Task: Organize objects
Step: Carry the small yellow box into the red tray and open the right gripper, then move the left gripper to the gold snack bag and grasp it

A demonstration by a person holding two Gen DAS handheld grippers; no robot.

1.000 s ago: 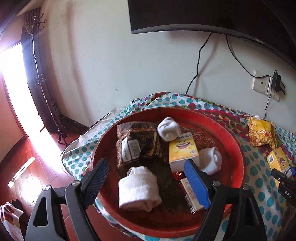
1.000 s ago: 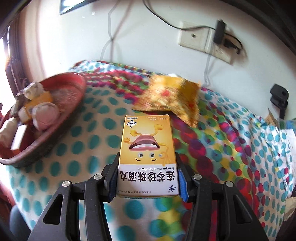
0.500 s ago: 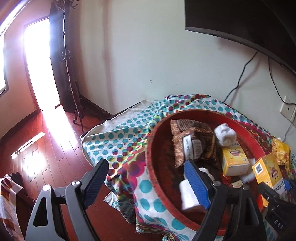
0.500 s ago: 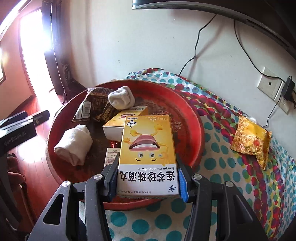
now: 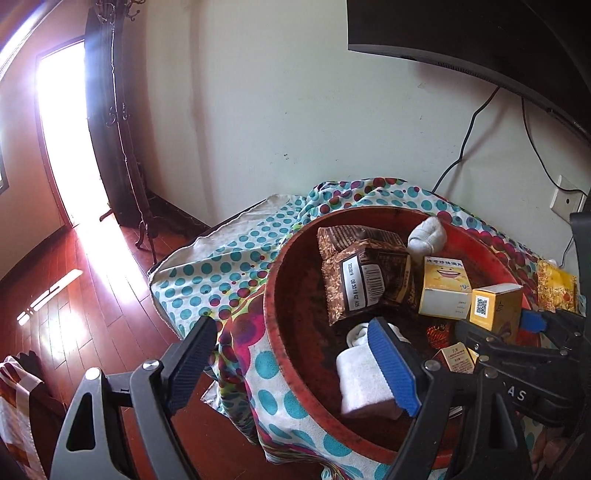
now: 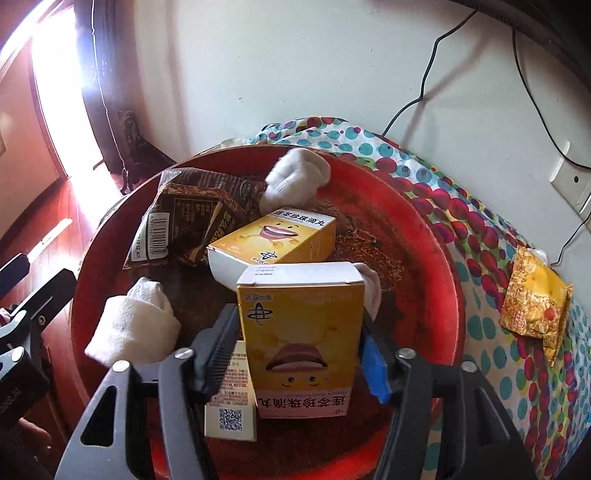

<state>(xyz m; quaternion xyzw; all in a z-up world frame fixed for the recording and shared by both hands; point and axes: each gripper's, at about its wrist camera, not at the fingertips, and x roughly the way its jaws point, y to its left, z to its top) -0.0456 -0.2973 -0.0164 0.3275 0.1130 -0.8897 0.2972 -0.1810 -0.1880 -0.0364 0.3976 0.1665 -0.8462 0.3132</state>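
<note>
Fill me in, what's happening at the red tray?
A person with a tool in each hand is sorting items into the red tray. The right tool is over the tray, its jaws opening around a yellow box that stands between them. The left tool hangs open and empty at the tray's edge. Socks, brown packets and another yellow box already lie inside; a snack bag remains on the cloth.

A pale wall (image 5: 288,110) rose behind, a dark screen (image 5: 480,33) mounted high. Sunlight poured through a doorway (image 5: 62,122) onto the red wooden floor (image 5: 74,295) beside an iron coat stand (image 5: 122,122).
</note>
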